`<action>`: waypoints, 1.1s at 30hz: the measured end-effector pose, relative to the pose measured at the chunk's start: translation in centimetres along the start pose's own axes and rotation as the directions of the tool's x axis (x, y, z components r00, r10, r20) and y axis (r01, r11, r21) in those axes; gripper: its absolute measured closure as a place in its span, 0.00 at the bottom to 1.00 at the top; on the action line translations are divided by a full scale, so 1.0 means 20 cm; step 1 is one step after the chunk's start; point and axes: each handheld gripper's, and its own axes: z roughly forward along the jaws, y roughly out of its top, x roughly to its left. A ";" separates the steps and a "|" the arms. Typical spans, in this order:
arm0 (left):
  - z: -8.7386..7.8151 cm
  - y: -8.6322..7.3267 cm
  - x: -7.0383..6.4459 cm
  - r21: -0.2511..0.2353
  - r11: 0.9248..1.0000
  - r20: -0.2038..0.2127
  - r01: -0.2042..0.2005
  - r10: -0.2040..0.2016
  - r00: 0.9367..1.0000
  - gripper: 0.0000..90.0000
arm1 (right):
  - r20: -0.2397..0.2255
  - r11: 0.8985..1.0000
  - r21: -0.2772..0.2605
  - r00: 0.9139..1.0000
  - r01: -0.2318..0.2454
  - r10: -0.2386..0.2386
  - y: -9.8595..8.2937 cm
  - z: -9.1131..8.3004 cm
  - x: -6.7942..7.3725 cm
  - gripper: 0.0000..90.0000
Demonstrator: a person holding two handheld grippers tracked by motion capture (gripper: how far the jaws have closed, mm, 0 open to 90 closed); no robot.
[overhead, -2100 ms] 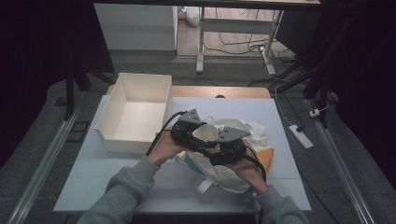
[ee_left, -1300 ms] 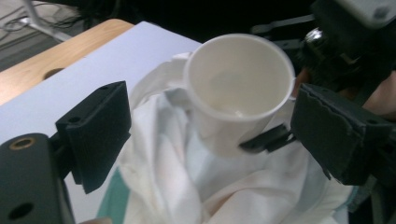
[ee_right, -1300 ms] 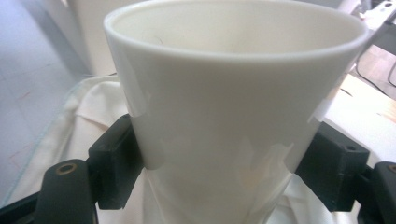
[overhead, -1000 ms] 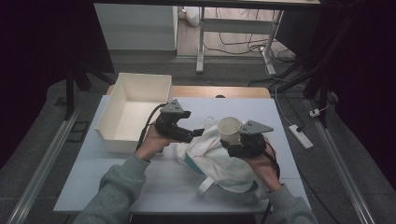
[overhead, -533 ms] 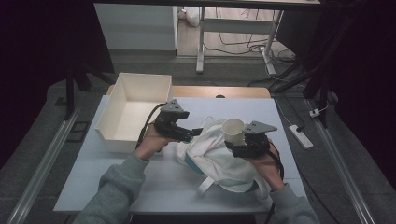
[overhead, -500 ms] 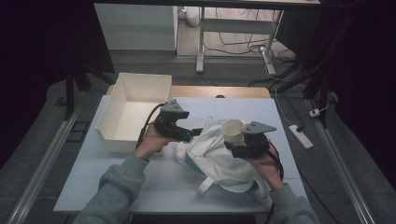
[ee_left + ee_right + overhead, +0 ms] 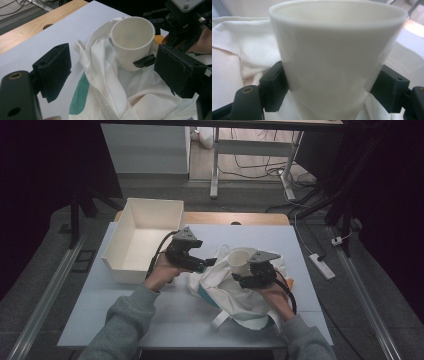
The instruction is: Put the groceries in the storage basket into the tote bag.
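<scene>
A white cup stands upright over the mouth of a white cloth bag with a green patch, which lies crumpled on the white table. The right gripper clamps the cup between its two jaws, low on the cup's wall. The cup's inside looks empty. To the left stands an open white box, its floor bare.

The left gripper sits just beside the bag's upper edge; in the left gripper view its jaws stand wide apart, gripping nothing, with the bag's folds between them and the cup beyond. That view also shows a bit of orange behind the cup. The right gripper view shows both jaws pressed against the cup's sides, with cloth behind it.
</scene>
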 end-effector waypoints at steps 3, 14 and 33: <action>0.00 0.00 0.00 0.000 1.000 0.002 -0.003 0.003 1.000 0.16 | 0.006 1.000 -0.006 1.000 -0.002 0.002 -0.01 0.01 -0.01 0.25; 0.01 0.00 0.00 0.004 1.000 0.025 -0.005 0.005 1.000 0.16 | -0.010 1.000 -0.005 1.000 0.019 -0.019 -0.04 0.05 0.02 0.25; 0.03 -0.02 0.00 0.032 0.999 0.018 -0.019 0.018 1.000 0.16 | 0.035 0.993 0.114 0.999 -0.020 0.016 -0.12 -0.02 -0.09 0.25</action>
